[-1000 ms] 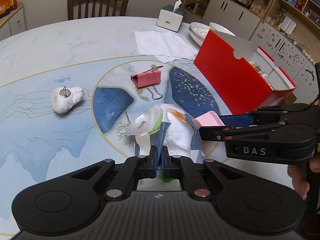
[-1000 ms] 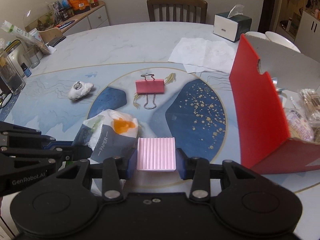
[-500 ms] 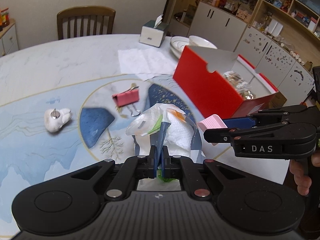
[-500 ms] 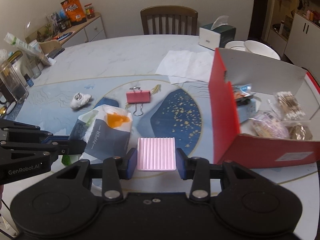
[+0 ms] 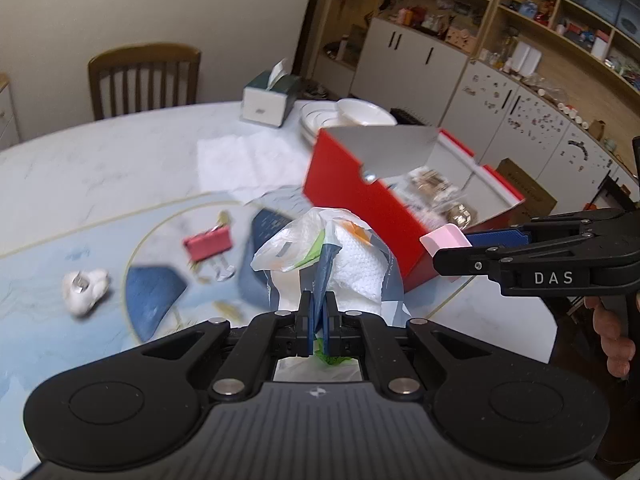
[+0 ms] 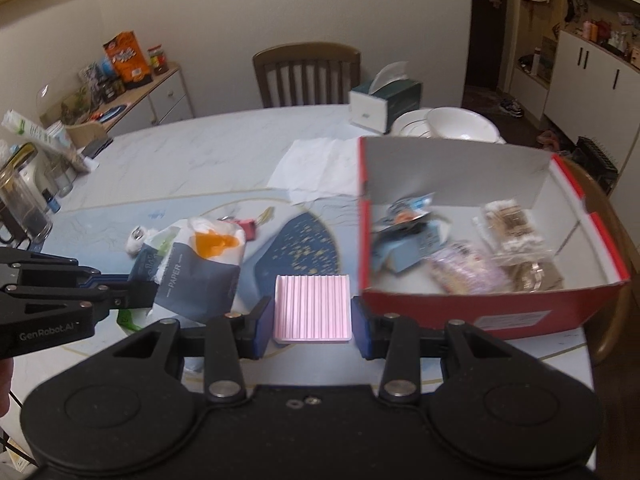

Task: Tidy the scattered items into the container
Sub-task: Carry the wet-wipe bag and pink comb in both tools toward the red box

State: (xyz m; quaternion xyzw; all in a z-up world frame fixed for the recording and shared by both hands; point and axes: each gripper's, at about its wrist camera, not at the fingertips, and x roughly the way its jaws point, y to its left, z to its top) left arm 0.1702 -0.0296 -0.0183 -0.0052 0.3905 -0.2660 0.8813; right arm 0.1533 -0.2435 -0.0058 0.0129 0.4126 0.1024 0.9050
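My left gripper (image 5: 318, 304) is shut on the plastic wrapper of a paper-towel pack (image 5: 352, 256), which hangs lifted above the table. My right gripper (image 6: 312, 312) is shut on a pink ribbed block (image 6: 312, 304), raised just in front of the near wall of the red box (image 6: 480, 308). The box is open-topped and holds several packets. In the left wrist view the right gripper (image 5: 444, 248) and its pink block (image 5: 442, 238) hover beside the red box (image 5: 360, 204). A pink binder clip (image 5: 208, 242) and a white lump with a metal ring (image 5: 85, 288) lie on the table.
A tissue box (image 5: 266, 98), stacked white bowls (image 5: 348, 114) and loose paper sheets (image 5: 240, 164) sit behind the box. A wooden chair (image 5: 144, 78) stands at the far edge. Glass jars (image 6: 20, 200) crowd the table's left side. A hand (image 5: 612, 332) holds the right gripper's handle.
Both grippers have risen with their loads and moved toward the red box. The box's inside now shows in the right wrist view. Grips are unchanged.
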